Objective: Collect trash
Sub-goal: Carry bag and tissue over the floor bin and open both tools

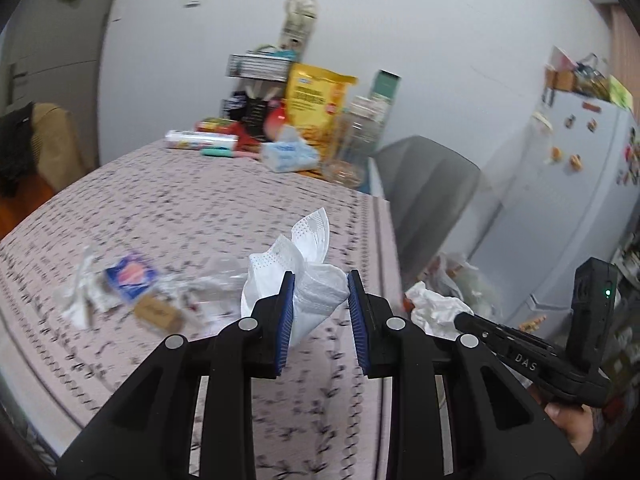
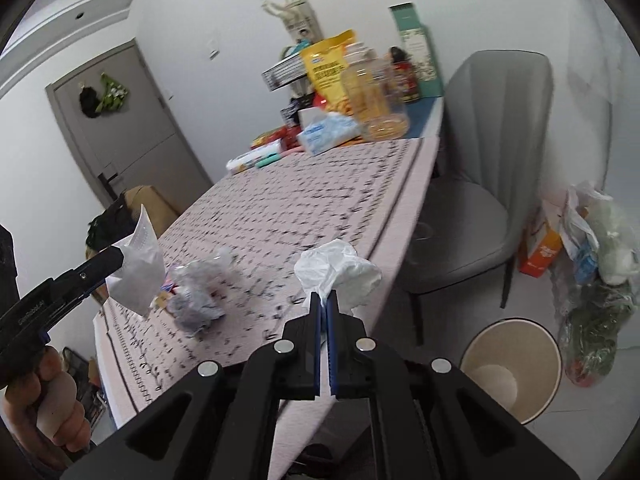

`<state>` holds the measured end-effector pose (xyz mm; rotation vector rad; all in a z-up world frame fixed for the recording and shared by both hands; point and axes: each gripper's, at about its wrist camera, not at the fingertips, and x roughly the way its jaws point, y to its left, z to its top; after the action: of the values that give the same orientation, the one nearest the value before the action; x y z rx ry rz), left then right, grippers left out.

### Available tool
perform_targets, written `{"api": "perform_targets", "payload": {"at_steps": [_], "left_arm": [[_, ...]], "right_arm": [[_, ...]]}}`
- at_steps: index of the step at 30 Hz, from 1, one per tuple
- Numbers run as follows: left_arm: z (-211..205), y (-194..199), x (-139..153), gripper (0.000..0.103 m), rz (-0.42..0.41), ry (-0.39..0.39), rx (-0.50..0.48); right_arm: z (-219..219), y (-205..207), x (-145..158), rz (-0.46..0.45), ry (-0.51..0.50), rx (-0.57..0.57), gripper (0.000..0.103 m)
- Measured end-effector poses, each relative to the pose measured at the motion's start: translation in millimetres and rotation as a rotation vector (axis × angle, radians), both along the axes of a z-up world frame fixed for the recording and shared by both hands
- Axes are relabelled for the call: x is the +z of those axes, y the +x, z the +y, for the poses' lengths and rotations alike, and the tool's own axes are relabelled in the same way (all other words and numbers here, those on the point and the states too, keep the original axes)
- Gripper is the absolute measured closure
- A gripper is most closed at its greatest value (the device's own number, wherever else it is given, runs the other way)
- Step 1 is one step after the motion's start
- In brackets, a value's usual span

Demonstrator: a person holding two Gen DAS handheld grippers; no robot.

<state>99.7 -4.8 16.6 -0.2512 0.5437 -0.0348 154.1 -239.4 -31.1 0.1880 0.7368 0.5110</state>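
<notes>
My left gripper (image 1: 320, 280) is shut on a white paper napkin (image 1: 308, 276) and holds it above the patterned tablecloth (image 1: 200, 208); it also shows in the right wrist view (image 2: 136, 264). My right gripper (image 2: 324, 300) is shut on a crumpled white tissue (image 2: 340, 268) near the table's right edge; that tissue shows in the left wrist view (image 1: 436, 308). More trash lies on the table: a blue wrapper (image 1: 130, 276), clear plastic scraps (image 1: 84, 292) and a crumpled plastic bag (image 2: 196, 292). A round bin (image 2: 512, 368) stands on the floor, below and right of my right gripper.
A grey chair (image 2: 472, 208) stands at the table's right side. Full plastic bags (image 2: 592, 280) and an orange carton (image 2: 540, 252) sit on the floor beyond the bin. Snack bags, a tissue pack (image 1: 288, 156) and boxes crowd the far table end. A white fridge (image 1: 560, 200) is at right.
</notes>
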Motion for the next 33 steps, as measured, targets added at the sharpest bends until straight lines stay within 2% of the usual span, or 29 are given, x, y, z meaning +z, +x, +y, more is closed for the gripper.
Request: {"api": "perform_targets", "payload": {"at_steps": [7, 13, 31, 33], "left_arm": [[-37.0, 33.5, -5.9, 0.077, 0.044, -0.003, -0.091], [-68.6, 59.8, -18.4, 0.077, 0.093, 0.004, -0.154], [-163.3, 150.7, -83.0, 0.077, 0.296, 0.011, -0.304], [-174.0, 158.7, -89.2, 0.077, 0.314, 0.017, -0.318]], "right_arm": [[-36.0, 9.5, -8.2, 0.015, 0.008, -0.083, 0.099], [-65.3, 20.4, -26.5, 0.048, 0.019, -0.147, 0.099], [-155.9, 71.9, -105.3, 0.178, 0.034, -0.332, 0.099], [-166.1, 80.2, -115.2, 0.191, 0.037, -0.350, 0.096]]}}
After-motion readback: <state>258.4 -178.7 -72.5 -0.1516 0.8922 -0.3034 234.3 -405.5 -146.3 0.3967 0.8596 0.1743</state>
